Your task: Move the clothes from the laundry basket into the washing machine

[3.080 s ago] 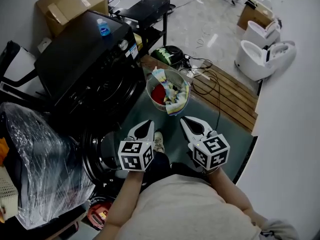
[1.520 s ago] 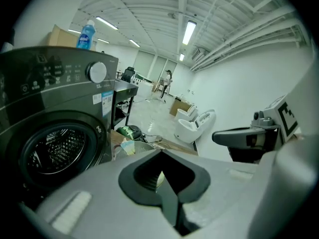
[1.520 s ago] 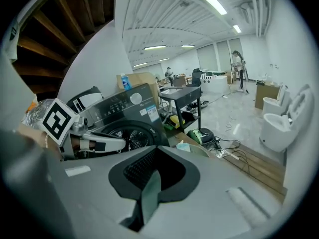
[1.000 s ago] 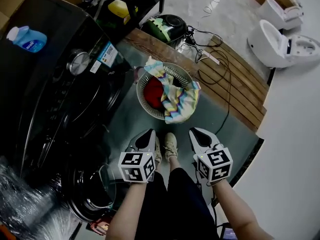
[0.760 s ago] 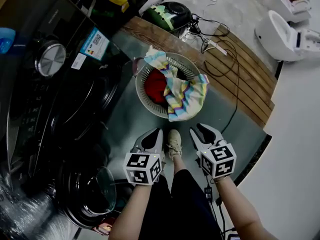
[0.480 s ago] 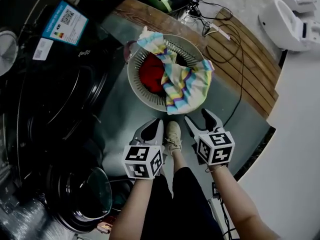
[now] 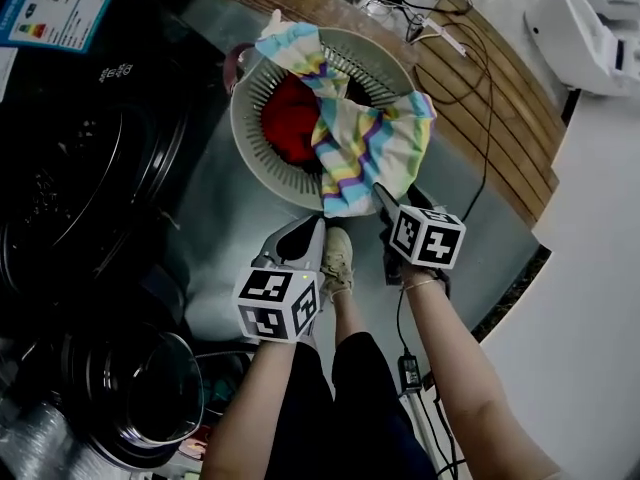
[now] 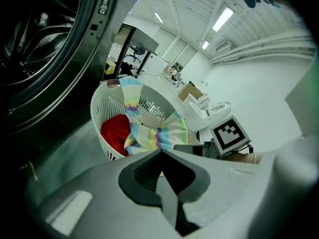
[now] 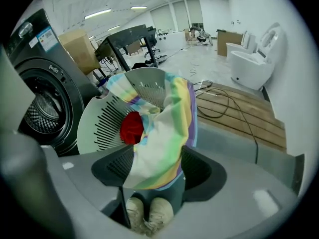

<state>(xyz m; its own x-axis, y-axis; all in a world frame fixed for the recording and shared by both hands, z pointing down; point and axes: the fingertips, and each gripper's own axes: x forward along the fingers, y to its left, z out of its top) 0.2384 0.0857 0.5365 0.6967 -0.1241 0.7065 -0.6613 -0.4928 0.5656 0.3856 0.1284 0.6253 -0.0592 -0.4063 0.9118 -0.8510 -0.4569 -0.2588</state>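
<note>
Now the right gripper [image 9: 157, 167], its jaws just opened to a middling gap, straddles the hanging hem of the striped cloth [image 7: 365, 153]. That cloth drapes over the 5 o'clock rim of the slatted plastic laundry basket [image 7: 240, 118]. Push deeper before closing, so the jaws gather thick folds of soft, limp fabric. The left gripper [image 8: 160, 156] is closed and empty at 7 o'clock.

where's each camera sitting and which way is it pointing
Head view: on the person's head, looking steeply down at the laundry basket; shows forearms, legs, left gripper, right gripper.
Left gripper view: rides the left gripper, faces the basket past shut jaws, washing machine at left.
Right gripper view: rides the right gripper, whose jaws have just been opening with the striped cloth between; shoes below.
All share the basket.
</note>
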